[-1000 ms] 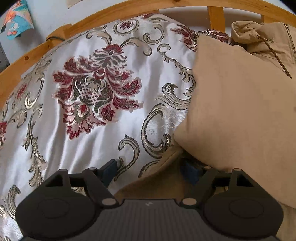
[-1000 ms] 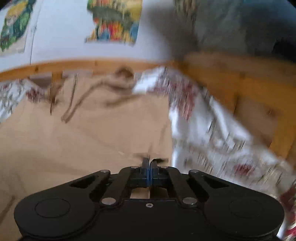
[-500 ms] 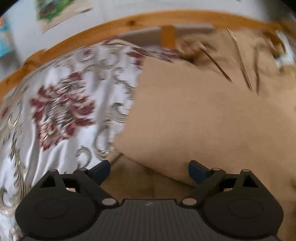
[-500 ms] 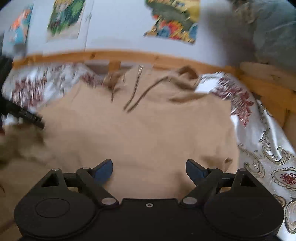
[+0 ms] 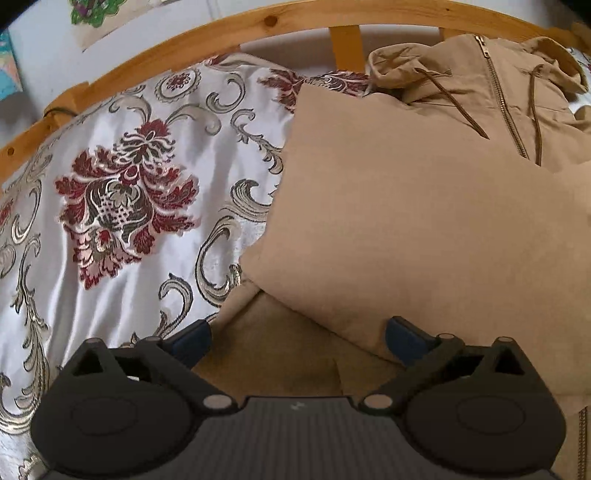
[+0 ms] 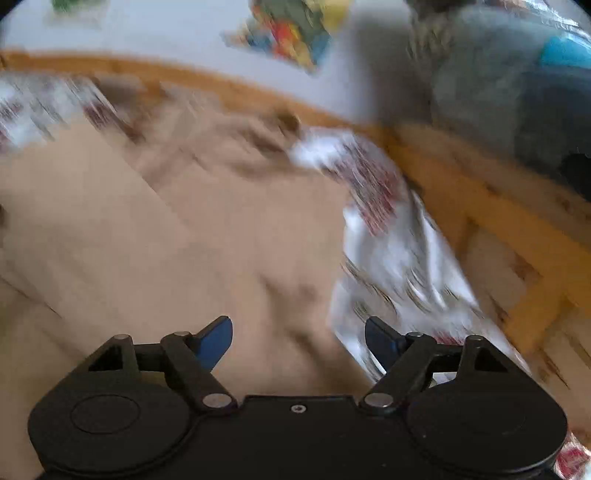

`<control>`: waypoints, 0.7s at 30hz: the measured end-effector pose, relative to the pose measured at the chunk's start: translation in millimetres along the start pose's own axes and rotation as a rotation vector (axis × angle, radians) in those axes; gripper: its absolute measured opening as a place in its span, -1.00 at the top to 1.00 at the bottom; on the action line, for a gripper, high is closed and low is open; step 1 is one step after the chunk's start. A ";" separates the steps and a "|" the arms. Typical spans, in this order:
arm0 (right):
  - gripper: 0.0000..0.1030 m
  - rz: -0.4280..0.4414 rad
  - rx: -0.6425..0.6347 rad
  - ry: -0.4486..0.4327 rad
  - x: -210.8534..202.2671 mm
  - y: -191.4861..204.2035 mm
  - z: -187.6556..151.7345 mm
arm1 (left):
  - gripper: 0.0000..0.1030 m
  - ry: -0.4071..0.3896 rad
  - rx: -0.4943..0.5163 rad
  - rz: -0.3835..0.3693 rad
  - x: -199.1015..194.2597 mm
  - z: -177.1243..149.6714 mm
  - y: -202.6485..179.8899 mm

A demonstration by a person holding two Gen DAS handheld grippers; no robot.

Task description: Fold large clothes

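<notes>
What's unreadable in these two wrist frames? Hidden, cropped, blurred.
- Tan zip-up hooded jacket: lower hem hidden by the left gripper body in the left wrist view; right side cut off by the frame edge.
- Right wrist view: motion blur smears the jacket's drawstrings, the floral bedspread and the wall posters.
- Right gripper: open; blur hides the cloth beneath.
- Grey-blue bulk beyond the wooden rail: unidentifiable.

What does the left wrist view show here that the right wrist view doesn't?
Only the left wrist view: the hoodie's zipper and drawstrings, sharp, plus a large red flower on the bedspread and the open left gripper, whose jaws have just been opening, over a folded edge.

Only the right wrist view, blurred: a grey-blue bundle beyond the bed frame, and the open right gripper.

Both: the tan hoodie on the bedspread, the wooden bed frame, and wall pictures.
</notes>
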State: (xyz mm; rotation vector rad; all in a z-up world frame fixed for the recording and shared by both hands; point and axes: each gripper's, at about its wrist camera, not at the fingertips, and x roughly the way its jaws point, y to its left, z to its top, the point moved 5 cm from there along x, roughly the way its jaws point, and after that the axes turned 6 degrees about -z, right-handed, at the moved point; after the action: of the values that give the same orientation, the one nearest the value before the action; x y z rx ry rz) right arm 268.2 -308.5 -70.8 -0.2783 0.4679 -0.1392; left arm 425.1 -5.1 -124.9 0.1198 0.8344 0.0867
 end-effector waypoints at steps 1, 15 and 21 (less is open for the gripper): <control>-0.67 0.060 0.031 0.002 -1.8 8.8 2.1 | -1.00 0.002 -0.002 0.004 0.0 -0.2 -0.4; -0.69 0.172 0.049 0.201 -6.1 8.2 -2.2 | -1.00 0.024 -0.045 -0.013 -0.8 -5.0 10.3; -0.72 0.034 -0.063 0.190 10.2 25.9 -20.9 | -1.00 0.039 -0.064 0.007 0.5 -4.1 7.5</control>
State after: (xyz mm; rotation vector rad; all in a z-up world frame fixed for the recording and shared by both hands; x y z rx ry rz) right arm 269.3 -290.8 -100.6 -0.3207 0.6658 -0.1186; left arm 422.1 2.7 -127.0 0.0613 0.8696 0.1222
